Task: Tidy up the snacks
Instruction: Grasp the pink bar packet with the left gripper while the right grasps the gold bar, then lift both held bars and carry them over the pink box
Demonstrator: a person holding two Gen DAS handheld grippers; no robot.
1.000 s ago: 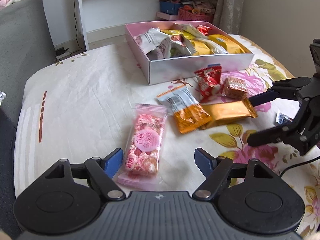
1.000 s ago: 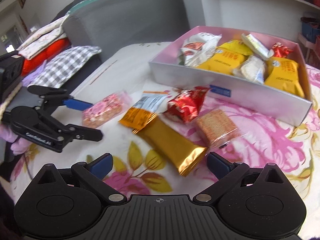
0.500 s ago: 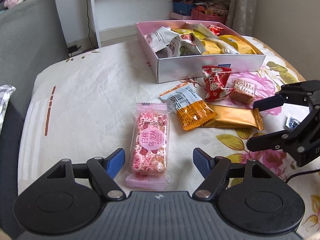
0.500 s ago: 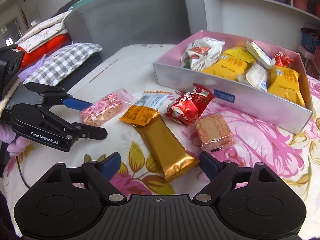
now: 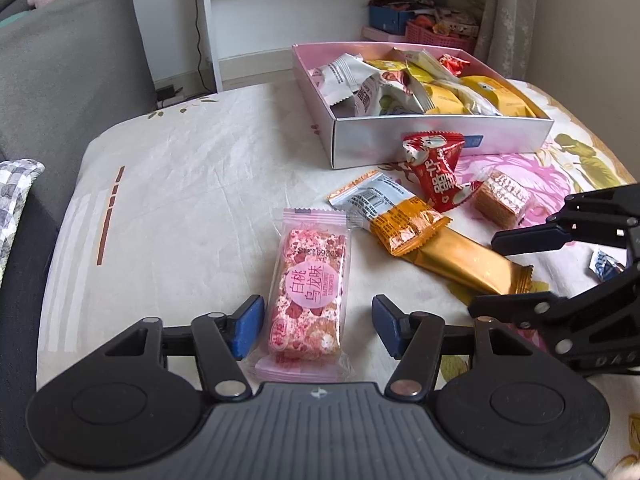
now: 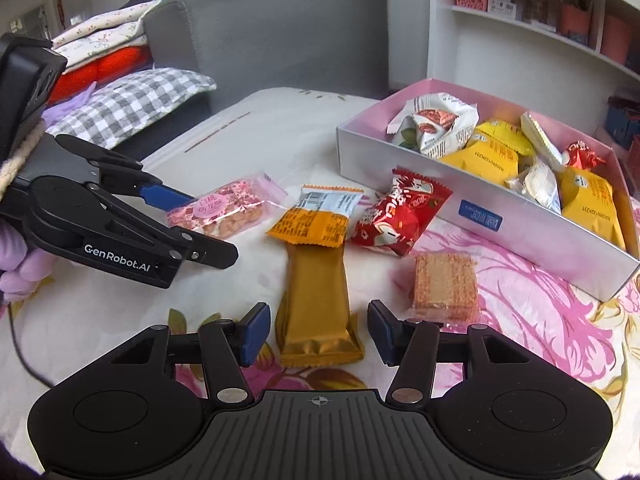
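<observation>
Left gripper: jaws closing around the near end of the pink nougat bar, which lies between the blue pads; a gap shows on each side, so it is not yet pinched.
Right gripper: jaws closing likewise, with the near end of the gold bar between the pads and not yet gripped.
Step in hand: I judge both hands are at the grasp stage, each about to take one loose snack.
Next move: finish the squeeze on the wrapper ends, lift, and carry toward the pink box at 1 o'clock in the left view.
Loose snacks beyond: orange packet overlapping the gold bar's far end at 12 o'clock, red packet and wafer at 1 to 2 o'clock.
Hard to make out: a small blue-white wrapper at 3 o'clock in the left view is half hidden behind the right gripper; the box's far corner contents are crowded.
</observation>
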